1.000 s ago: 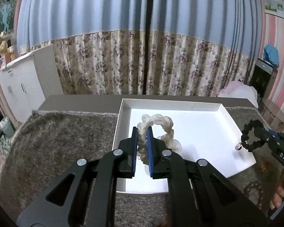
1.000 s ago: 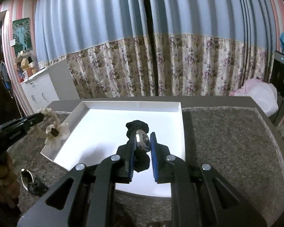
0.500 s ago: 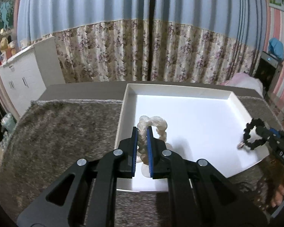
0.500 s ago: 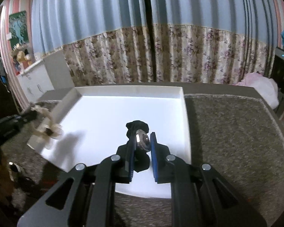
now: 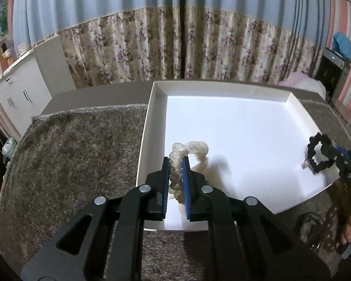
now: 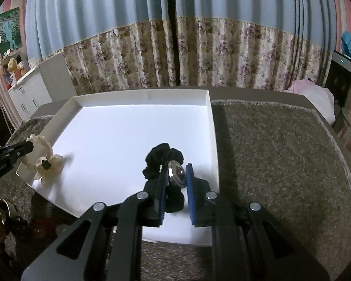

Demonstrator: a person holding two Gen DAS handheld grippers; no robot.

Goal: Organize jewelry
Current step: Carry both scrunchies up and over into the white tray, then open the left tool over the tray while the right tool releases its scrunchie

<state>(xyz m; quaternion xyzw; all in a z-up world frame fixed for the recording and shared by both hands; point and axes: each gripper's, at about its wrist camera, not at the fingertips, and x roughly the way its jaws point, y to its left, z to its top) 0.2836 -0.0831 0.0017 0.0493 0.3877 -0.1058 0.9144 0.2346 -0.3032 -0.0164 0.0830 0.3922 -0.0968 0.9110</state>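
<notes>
Two hair ties held at once over a white tray (image 5: 299,107). Left tool (image 5: 175,164), at the bottom centre of the left wrist view, clamped narrow on a cream hair tie (image 5: 194,147) — the loop arching up past the blue pads, its flower end hanging toward the tray floor near the lower left corner of the tray. In the right wrist view that flower (image 6: 51,164) shows at the left edge, low over the tray's rim. Right tool (image 6: 175,166), bottom centre of its own view, pinched on a black hair tie (image 6: 163,154) with a shiny round charm (image 6: 175,172) caught between the pads; from the left wrist view the black loop (image 5: 318,154) sits at the far right, over the tray's near right corner. Both held by one side of the loop, probably so the rest hangs free and lands first. Each kept to its own side of the tray, likely to lay them apart rather than tangled. Tray resting on a shaggy grey rug (image 6: 280,164) over the table; more dark jewelry (image 5: 327,231) waiting on the rug at lower right.
</notes>
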